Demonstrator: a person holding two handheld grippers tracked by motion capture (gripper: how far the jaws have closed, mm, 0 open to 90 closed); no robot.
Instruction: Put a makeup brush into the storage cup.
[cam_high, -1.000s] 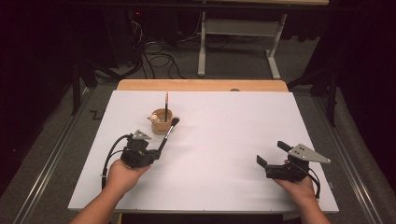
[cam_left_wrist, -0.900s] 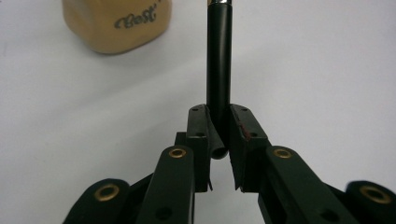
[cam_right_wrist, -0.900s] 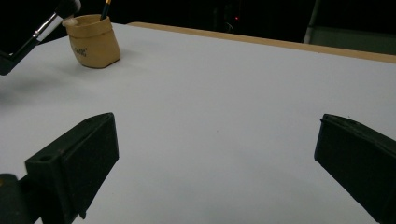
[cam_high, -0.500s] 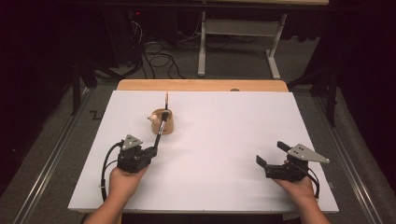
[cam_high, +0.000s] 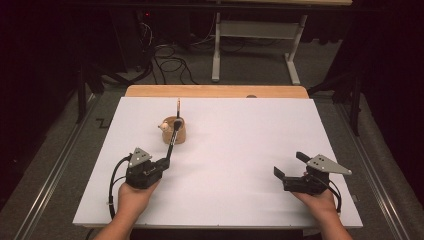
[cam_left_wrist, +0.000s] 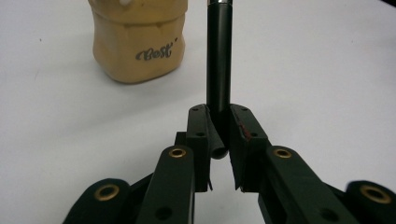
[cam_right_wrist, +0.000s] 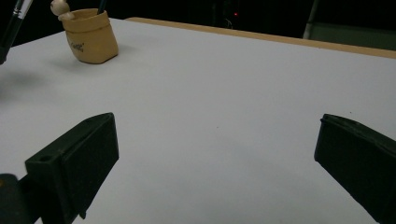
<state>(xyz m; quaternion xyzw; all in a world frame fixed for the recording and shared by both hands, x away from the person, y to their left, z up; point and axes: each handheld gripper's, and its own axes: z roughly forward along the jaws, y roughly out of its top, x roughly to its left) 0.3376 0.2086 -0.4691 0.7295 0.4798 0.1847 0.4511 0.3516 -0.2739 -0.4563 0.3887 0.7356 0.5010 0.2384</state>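
— Left claw (cam_high: 166, 161) first: what has changed there?

— Since a second ago I have drawn it back toward me and a little to my left. Half a second ago it was already most of the way; now it sits lower on the white table (cam_high: 240, 150), and the pen (cam_high: 172, 141) has come along in its grip. My right claw (cam_high: 290, 168) has stayed where it was, near the table's near right corner.

— How do the claws stand?

— My left one is pinched on the pen's lower end; in the left gripper view the black barrel (cam_left_wrist: 218, 60) runs up from between the two pads, its butt end just showing in the gap behind them. My right one is spread wide, both jaws well apart over bare table in the right gripper view.

— Which way does the pen point?

— Its long axis runs straight ahead of the left claw, away from me and tilted slightly to the right in the high view. The far end reaches the tan holder (cam_high: 174, 130), which stands ahead of the claw; whether the tip touches it I cannot tell.

— And how does it look?

— Slim, round, glossy black, with a silver band (cam_left_wrist: 219, 2) farther up the barrel. The holder (cam_left_wrist: 139, 39) is sack-shaped, tan, with dark script on its side, a small pale figure (cam_high: 163, 126) at its rim and another thin stick (cam_high: 178, 107) standing upright in it.
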